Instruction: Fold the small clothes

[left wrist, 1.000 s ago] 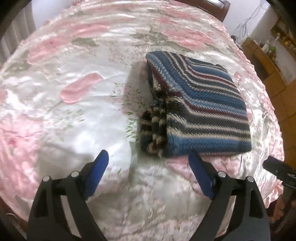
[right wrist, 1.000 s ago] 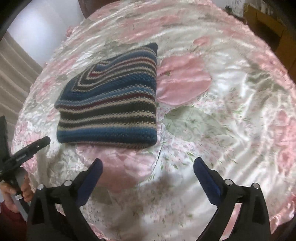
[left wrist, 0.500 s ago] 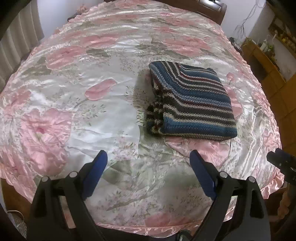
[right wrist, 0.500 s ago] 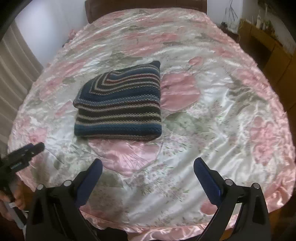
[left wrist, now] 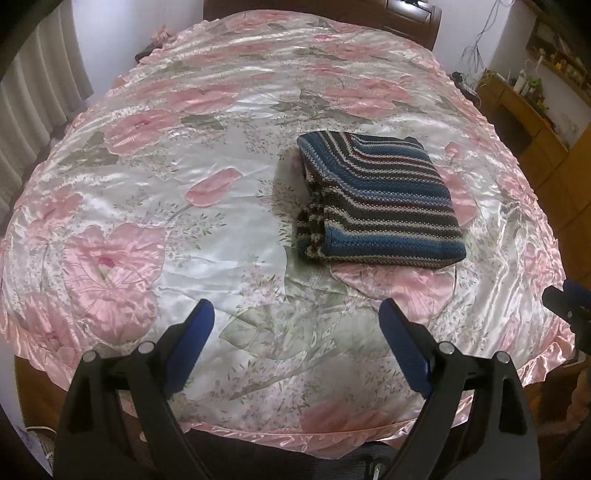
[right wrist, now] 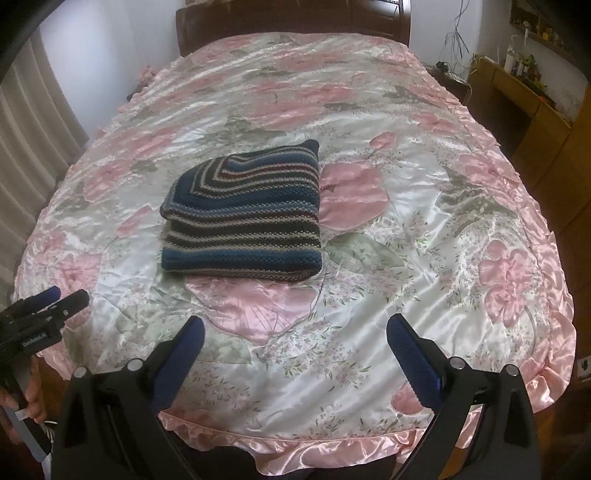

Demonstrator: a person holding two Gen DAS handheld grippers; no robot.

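A bed covered by a shiny pink-and-white floral bedspread (left wrist: 155, 206) (right wrist: 424, 266) fills both views, its frilled hem running along the near edge. On it lies the folded striped knit sweater (left wrist: 380, 203) (right wrist: 243, 218), a neat rectangle in blue, black, cream and dark red bands, flat on the cover and somewhat toward the near half of the bed.

The left gripper (left wrist: 297, 326) hangs over the near hem with its blue-padded jaws spread wide and nothing between them; the sweater lies farther in and to the right of it, well apart. The right gripper (right wrist: 295, 341) is likewise spread wide and empty, with the sweater beyond it and to the left, well apart.

The left wrist view shows the sweater's left side, where folded layers bunch in a loose stack; the right wrist view shows its clean near fold instead. The right wrist view also catches the left gripper (right wrist: 48, 304) from the side at the near left edge, with fingers of the hand (right wrist: 31, 397) that holds it, and a dark wooden headboard (right wrist: 291, 22) at the far end. A wooden cabinet (left wrist: 524, 110) (right wrist: 517, 99) stands at the far right.
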